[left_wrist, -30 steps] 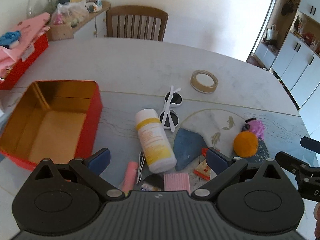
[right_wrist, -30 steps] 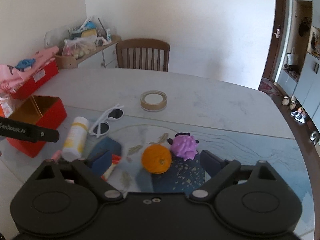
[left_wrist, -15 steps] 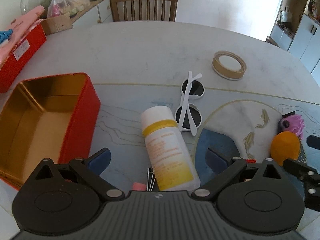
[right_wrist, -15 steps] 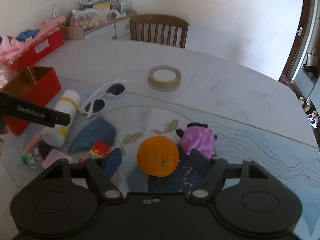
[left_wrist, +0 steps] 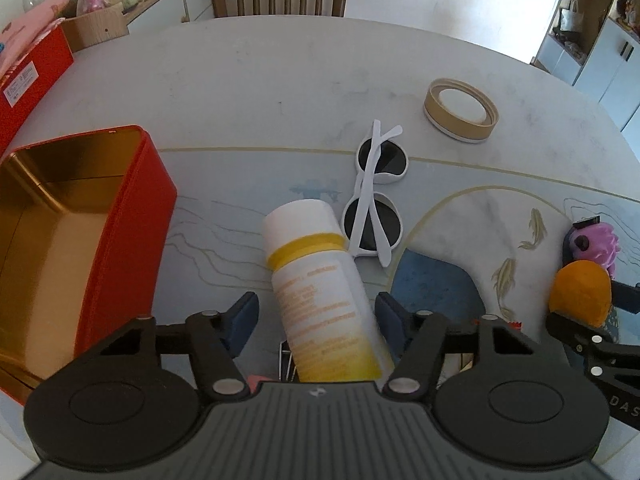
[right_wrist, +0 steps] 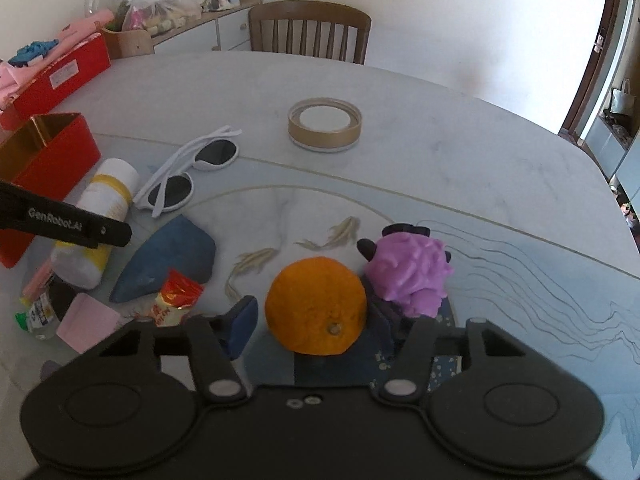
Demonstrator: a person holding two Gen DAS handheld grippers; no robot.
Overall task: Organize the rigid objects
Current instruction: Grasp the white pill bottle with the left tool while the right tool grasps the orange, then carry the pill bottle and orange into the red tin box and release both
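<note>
Left gripper (left_wrist: 316, 322) jaws, closing astride bottle (left_wrist: 320, 280), unclamped; right gripper (right_wrist: 310, 320) likewise around orange (right_wrist: 316, 306); red tin (left_wrist: 60, 240) at nine o'clock.

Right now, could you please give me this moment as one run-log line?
left gripper: closing around bottle, gap remains | right gripper: closing around orange, gap remains | red tin: empty

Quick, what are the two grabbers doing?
Left gripper: jaws just closing around the white bottle, not yet gripping.
Right gripper: closing around the orange, gap remaining.
</note>
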